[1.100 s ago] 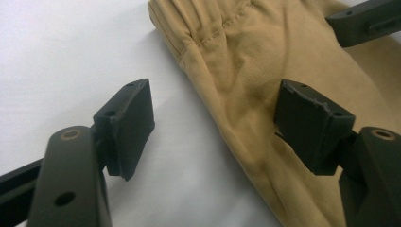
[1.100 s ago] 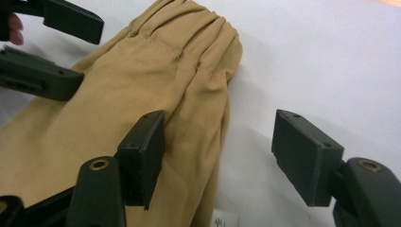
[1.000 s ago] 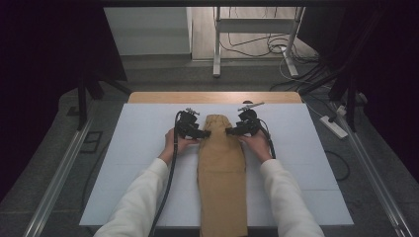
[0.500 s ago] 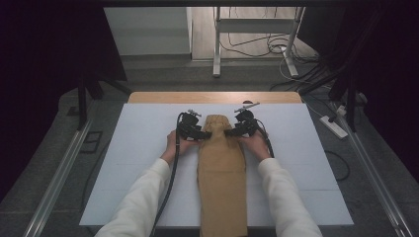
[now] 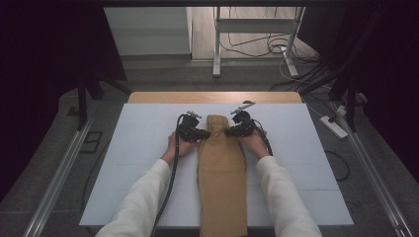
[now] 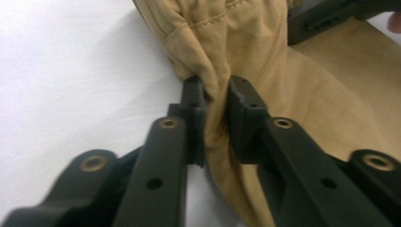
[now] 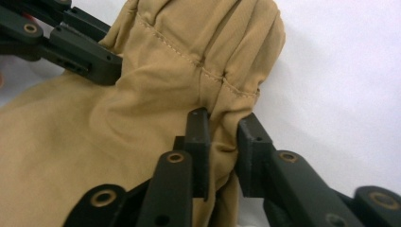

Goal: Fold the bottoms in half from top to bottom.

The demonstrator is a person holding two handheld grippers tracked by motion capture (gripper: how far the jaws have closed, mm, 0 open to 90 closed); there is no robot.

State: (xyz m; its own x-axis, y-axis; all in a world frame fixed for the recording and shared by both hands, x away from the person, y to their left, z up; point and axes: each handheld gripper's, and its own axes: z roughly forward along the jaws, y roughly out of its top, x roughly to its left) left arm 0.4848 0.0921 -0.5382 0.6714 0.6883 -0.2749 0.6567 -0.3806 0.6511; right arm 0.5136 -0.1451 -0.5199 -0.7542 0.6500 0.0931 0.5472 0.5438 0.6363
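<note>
A long tan cloth (image 5: pixel 222 173), folded into a narrow strip, lies lengthwise on the white table cover (image 5: pixel 138 148). At its far end my left gripper (image 5: pixel 201 133) grips the left edge and my right gripper (image 5: pixel 231 131) grips the right edge. In the left gripper view the jaws have just been closing, and the left gripper (image 6: pixel 216 90) now pinches a fold of the cloth (image 6: pixel 246 38). The right gripper view shows the same: the right gripper (image 7: pixel 223 120) has just been closing and is shut on a gathered seam of the cloth (image 7: pixel 189 47).
The wooden table edge (image 5: pixel 212 97) runs along the far side. Beyond it stand a metal frame (image 5: pixel 217 49) and loose cables on the floor. A power strip (image 5: pixel 336 127) lies on the floor to the right. Metal rails flank the table.
Both grippers' jaws have closed onto the far end of the cloth, and that end now looks narrower and bunched between them. The hands have barely shifted.
</note>
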